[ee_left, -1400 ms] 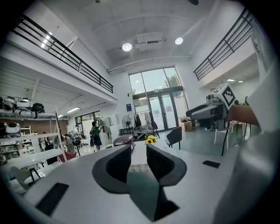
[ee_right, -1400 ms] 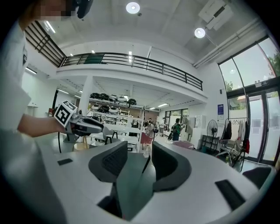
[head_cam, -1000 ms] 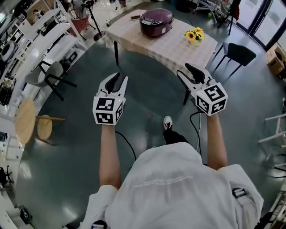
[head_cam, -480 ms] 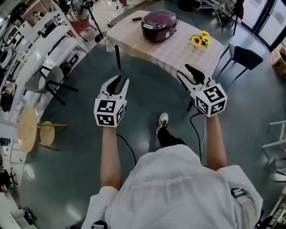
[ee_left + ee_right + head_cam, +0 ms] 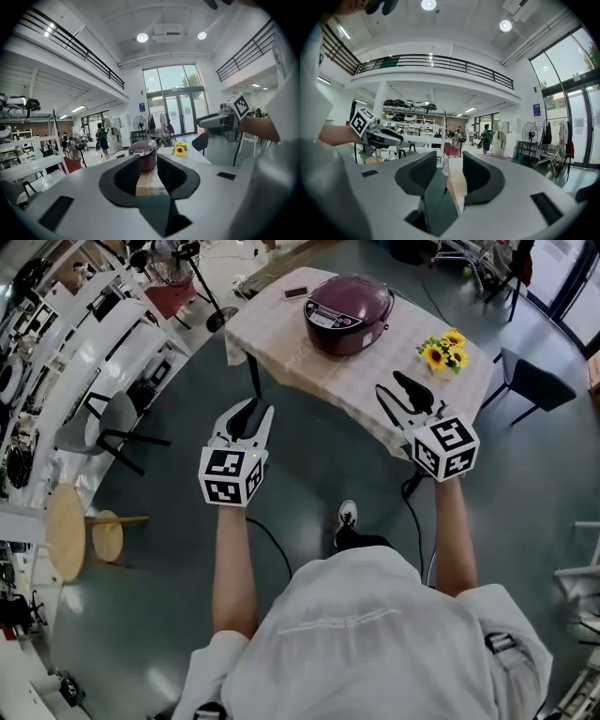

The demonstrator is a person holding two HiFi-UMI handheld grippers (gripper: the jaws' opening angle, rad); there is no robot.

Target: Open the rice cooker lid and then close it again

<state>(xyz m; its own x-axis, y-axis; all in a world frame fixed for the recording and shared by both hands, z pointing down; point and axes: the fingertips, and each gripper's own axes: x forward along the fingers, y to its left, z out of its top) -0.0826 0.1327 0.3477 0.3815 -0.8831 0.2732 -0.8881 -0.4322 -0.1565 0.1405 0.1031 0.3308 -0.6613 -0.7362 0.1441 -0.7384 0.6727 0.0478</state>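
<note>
near: the person's forearms hold both tools out, same pose as 1 s ago. left hand-held gripper (image 5: 258, 411) has its jaws apart w/ nothing between them; right hand-held gripper (image 5: 390, 383) is likewise wide open and empty. vs 1 s ago the person has walked fwd: the shoe (image 5: 348, 514) has shifted, and the surface (image 5: 309, 357) now comes up to the gripper tips in the head view, w/ the right one overlapping its near edge. on it the purple rice cooker (image 5: 348, 313), lid down, looks nearer than before. sunflowers (image 5: 444, 351) stand to its right, and a small dark flat item (image 5: 296, 292) lies far-left, too small to id. the cooker's panel print is too small to read. a black chair (image 5: 534, 381) stands past the surface's right corner.
</note>
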